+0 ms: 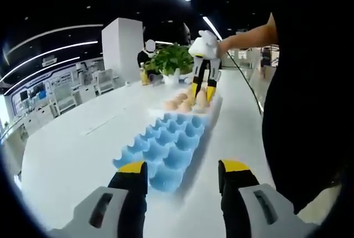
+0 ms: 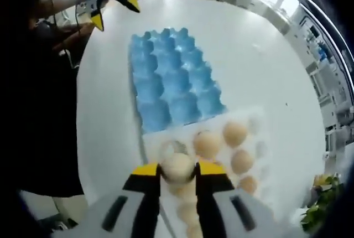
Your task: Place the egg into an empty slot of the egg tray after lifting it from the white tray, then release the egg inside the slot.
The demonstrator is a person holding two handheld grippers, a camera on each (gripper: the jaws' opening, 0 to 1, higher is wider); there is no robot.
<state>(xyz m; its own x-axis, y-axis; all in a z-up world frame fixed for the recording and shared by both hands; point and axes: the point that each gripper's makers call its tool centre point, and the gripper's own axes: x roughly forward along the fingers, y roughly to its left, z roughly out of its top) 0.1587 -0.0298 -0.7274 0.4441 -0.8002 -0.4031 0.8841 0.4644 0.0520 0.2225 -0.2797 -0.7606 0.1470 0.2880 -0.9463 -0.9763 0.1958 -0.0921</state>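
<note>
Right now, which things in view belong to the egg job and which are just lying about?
Job:
right gripper, shut on an egg
white tray with more eggs
blue egg tray, slots empty
left gripper, open, holding nothing

Lying about:
potted plant
chairs beyond the table
</note>
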